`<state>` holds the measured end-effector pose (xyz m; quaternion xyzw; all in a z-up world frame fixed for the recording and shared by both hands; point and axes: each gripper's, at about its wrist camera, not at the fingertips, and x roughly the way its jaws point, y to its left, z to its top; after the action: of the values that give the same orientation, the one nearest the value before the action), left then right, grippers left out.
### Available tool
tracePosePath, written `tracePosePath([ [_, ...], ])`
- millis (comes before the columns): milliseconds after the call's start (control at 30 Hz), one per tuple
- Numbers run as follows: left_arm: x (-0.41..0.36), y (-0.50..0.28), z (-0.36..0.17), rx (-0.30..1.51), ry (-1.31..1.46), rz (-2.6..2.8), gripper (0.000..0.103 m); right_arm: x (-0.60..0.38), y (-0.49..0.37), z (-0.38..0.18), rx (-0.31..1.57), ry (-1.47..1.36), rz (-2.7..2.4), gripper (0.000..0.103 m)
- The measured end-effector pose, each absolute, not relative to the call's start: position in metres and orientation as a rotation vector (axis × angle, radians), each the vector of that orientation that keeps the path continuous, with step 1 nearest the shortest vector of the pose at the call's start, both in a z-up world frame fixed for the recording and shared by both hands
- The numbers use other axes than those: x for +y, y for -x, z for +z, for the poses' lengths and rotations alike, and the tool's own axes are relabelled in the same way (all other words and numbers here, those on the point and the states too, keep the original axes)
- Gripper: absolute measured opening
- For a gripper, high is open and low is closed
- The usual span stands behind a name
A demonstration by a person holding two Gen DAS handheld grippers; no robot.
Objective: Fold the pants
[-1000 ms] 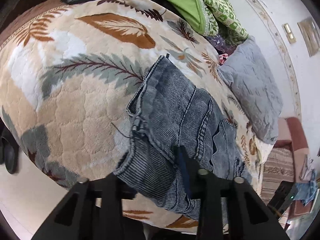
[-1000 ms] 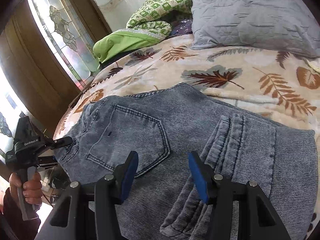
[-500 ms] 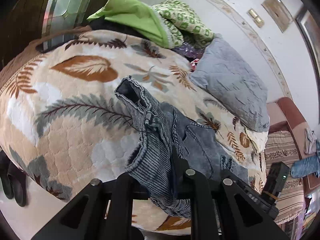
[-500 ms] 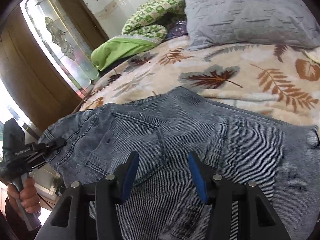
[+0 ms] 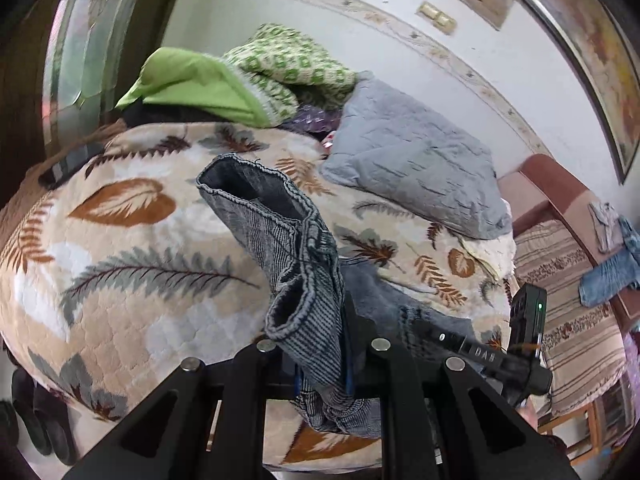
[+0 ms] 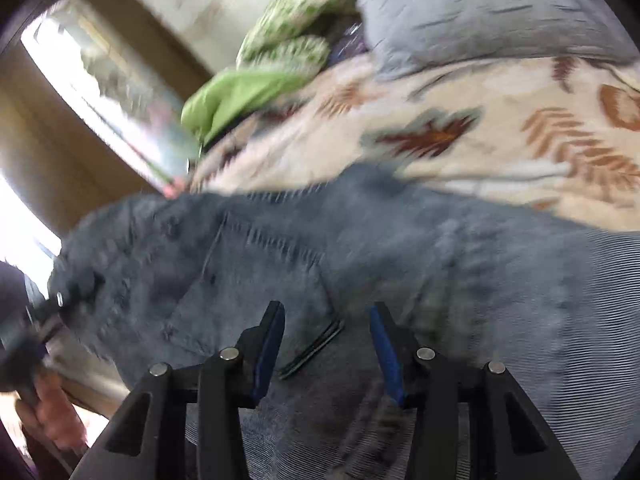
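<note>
Grey-blue denim pants (image 5: 280, 232) lie on the bed, one edge pulled up off the cover. My left gripper (image 5: 324, 352) is shut on that bunched edge, and the cloth stands up in a fold above its fingers. In the blurred right wrist view the pants (image 6: 400, 256) spread out flat with a back pocket showing. My right gripper (image 6: 328, 340) hovers over that pocket, open, its blue pads (image 6: 384, 352) apart with nothing pinched between them. The left gripper (image 6: 56, 300) shows at the left edge, gripping the pants, with a hand (image 6: 52, 412) below it. The right gripper (image 5: 480, 356) is seen low at the right in the left wrist view.
A leaf-print blanket (image 5: 120, 280) covers the bed. A grey pillow (image 5: 412, 168) and a green blanket pile (image 5: 192, 84) lie at its far end. A striped sofa (image 5: 568, 280) with clothes stands to the right. Dark shoes (image 5: 40, 420) sit on the floor at the left.
My left gripper has closed on the pants' edge and risen with it, lifting and bunching the cloth. The right gripper's pads have come a little closer and it has shifted and rolled slightly.
</note>
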<state>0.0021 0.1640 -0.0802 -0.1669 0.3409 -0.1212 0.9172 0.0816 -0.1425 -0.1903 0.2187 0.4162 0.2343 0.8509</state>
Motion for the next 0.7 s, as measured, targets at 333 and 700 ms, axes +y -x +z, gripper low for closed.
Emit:
tracePosePath([
  [333,0.074,0.004,-0.042,0.655,0.198,-0.448,0.013,-0.271,-0.057,-0.163,0.71,-0.712,0.295,0.048],
  [700,-0.067,-0.003,-0.087,0.788,0.107,-0.684,0.013,-0.369,-0.018,-0.162,0.629,-0.833,0.136,0.048],
])
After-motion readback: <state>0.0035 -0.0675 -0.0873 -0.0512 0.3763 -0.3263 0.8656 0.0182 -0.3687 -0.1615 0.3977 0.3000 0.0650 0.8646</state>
